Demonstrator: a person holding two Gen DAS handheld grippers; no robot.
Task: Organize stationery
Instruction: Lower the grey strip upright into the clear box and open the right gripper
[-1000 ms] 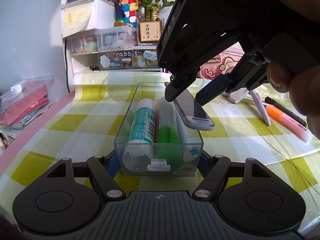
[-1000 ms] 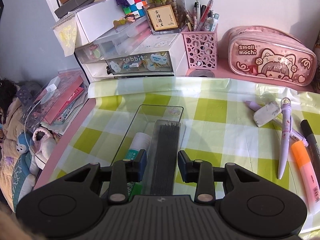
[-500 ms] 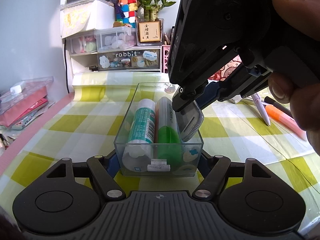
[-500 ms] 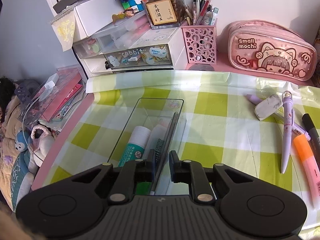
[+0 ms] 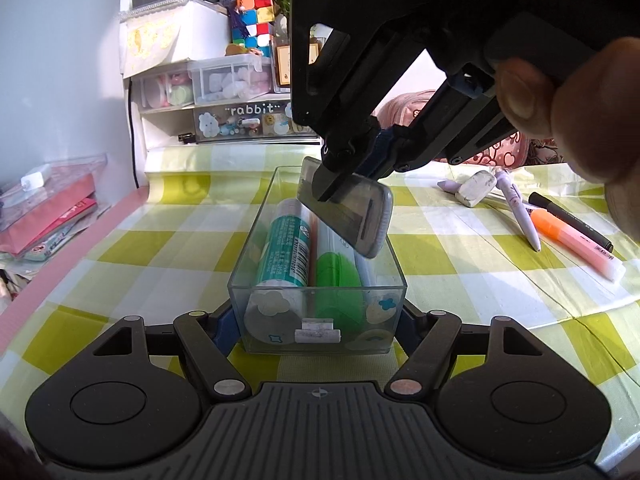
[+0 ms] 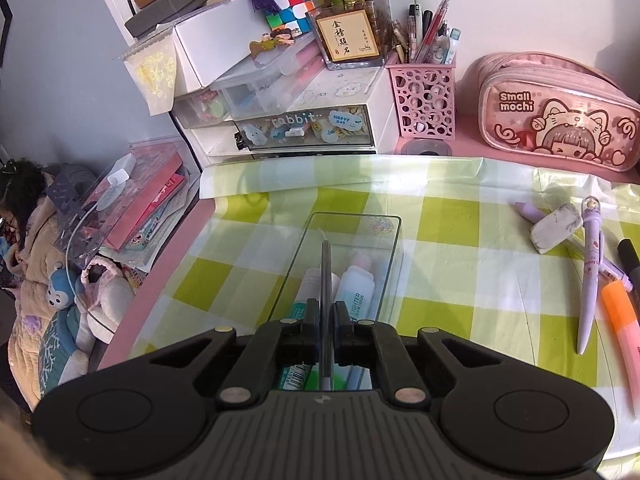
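A clear plastic organizer box [image 5: 318, 300] stands on the checked cloth, gripped at its near end by my left gripper [image 5: 318, 322]. It holds a teal glue stick [image 5: 286, 250] and a green-capped highlighter [image 5: 336, 276]. My right gripper [image 5: 352, 164] is shut on a flat grey lead-refill case [image 5: 346, 210], turned on edge and tilted over the box's right side. In the right wrist view the case [image 6: 326, 276] shows edge-on between the shut fingers [image 6: 310, 312], above the box [image 6: 352, 236].
On the cloth to the right lie an eraser [image 6: 556, 228], a purple pen [image 6: 590, 276], an orange highlighter [image 6: 622, 320] and a black marker [image 5: 568, 216]. Behind stand a drawer unit [image 6: 300, 128], pink pen cup [image 6: 426, 100] and pink pencil case [image 6: 556, 116]. Books lie left [image 6: 148, 200].
My right gripper has turned the lead case from flat to on edge and brought it over the box. The left gripper and box have stayed still.
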